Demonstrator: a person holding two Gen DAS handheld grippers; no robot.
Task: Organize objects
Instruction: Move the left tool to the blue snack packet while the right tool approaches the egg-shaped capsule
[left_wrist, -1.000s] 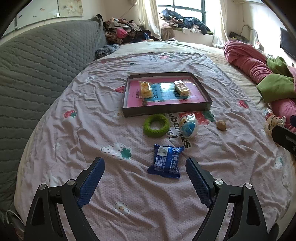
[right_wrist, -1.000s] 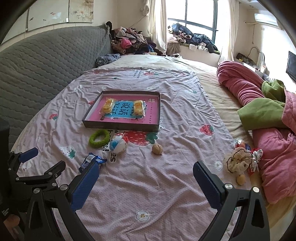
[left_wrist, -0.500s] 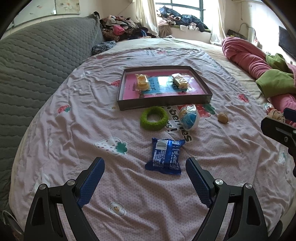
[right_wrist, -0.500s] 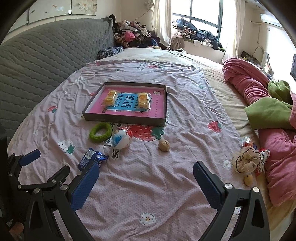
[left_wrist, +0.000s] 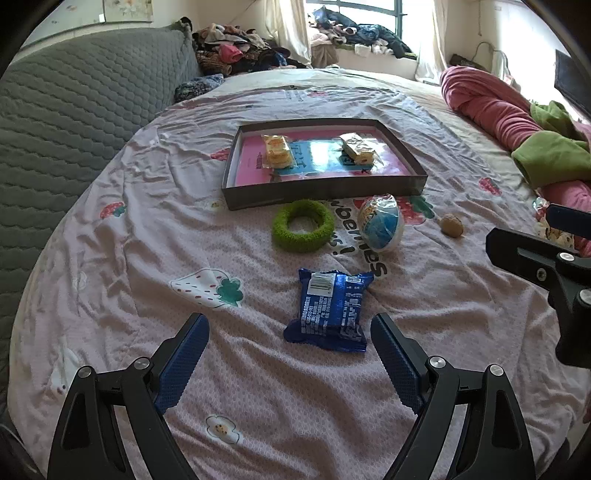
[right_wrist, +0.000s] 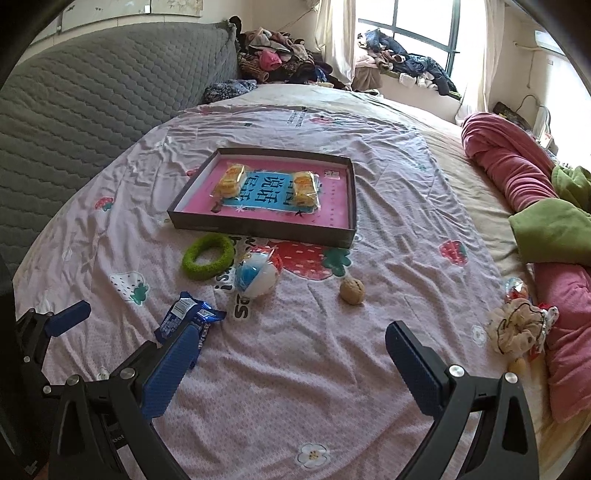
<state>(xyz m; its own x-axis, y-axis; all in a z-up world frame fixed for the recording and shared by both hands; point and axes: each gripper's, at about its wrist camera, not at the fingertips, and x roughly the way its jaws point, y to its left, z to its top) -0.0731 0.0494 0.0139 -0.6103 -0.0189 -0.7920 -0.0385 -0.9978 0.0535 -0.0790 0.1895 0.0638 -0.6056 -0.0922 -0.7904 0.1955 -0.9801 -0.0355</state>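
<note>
Snack packet (left_wrist: 330, 308), blue and crinkled, lies flat on the bed sheet (left_wrist: 129, 229) in the lower middle of the left wrist frame, just ahead of the left gripper (left_wrist: 290, 356), whose blue-padded jaws stand wide apart and hold nothing. The packet sits between the lines of the two fingers but beyond their tips, touching neither.

In the right wrist frame the right gripper (right_wrist: 291, 363) is also spread wide and empty, low over a bare stretch of sheet; its left pad covers part of the same packet (right_wrist: 184, 317) at lower left, and the left gripper's dark frame shows at the left edge.

Further up the left wrist frame, a fuzzy green ring (left_wrist: 303, 225) lies near the middle, with a white-and-blue wrapped ball (left_wrist: 380, 223) just beside it to the right. A small brown walnut-like ball (left_wrist: 451, 226) rests apart, further right.

Just above the ring, a shallow dark box (left_wrist: 321, 190) with a pink and blue floor holds two wrapped yellow cakes, one at the left (left_wrist: 277, 149) and one at the right (left_wrist: 358, 147), well apart.

At the right edge of the right wrist frame lie a pale scrunchie-like bundle (right_wrist: 517, 326) and a rolled pink blanket (right_wrist: 513, 162) with a green one (right_wrist: 546, 229) over it. A grey quilted headboard (left_wrist: 74, 110) fills the upper left of the left wrist frame.
</note>
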